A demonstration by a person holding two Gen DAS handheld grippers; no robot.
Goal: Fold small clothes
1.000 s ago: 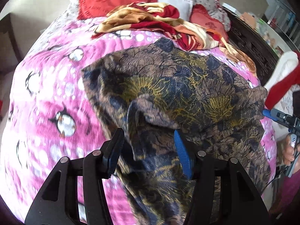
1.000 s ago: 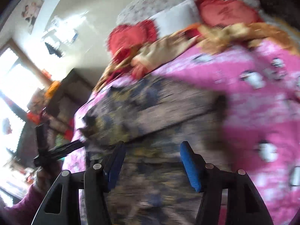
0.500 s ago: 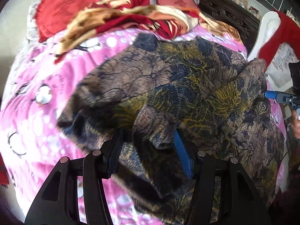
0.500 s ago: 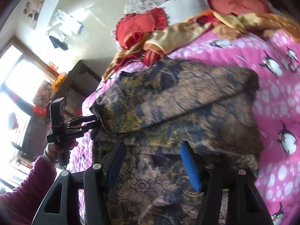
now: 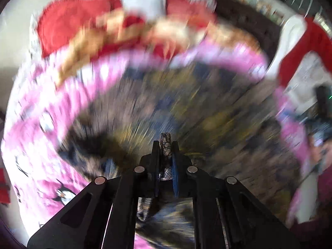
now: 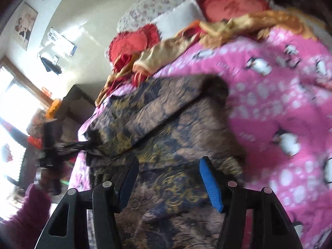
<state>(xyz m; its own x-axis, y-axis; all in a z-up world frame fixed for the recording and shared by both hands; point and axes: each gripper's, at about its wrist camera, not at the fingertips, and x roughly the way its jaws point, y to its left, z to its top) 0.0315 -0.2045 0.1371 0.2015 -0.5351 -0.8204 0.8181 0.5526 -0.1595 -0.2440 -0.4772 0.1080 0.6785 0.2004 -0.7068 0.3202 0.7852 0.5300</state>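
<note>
Garment (image 6: 166,128): brown cloth, dark blue and yellow floral print. Lies spread on the pink bed cover, partly folded, one layer doubled over at the far side. Left corner drawn out sideways; a pinched fold (image 5: 165,145) stands up.

Left gripper (image 5: 165,145): jaws have just been closing and now stand nearly together, a pinch of patterned cloth (image 5: 165,143) caught between the pads; it points steeply downward. Seen from the right wrist view, the same gripper (image 6: 83,145) reaches in from the left edge, borne by a hand (image 6: 48,174) in a dark pink sleeve (image 6: 22,213). Right gripper (image 6: 168,178): jaws stand well apart, angled down over the cloth, with nothing pressed between the blue pads (image 6: 210,184). That view is sharp enough to judge; the left wrist view is heavily blurred.
</note>
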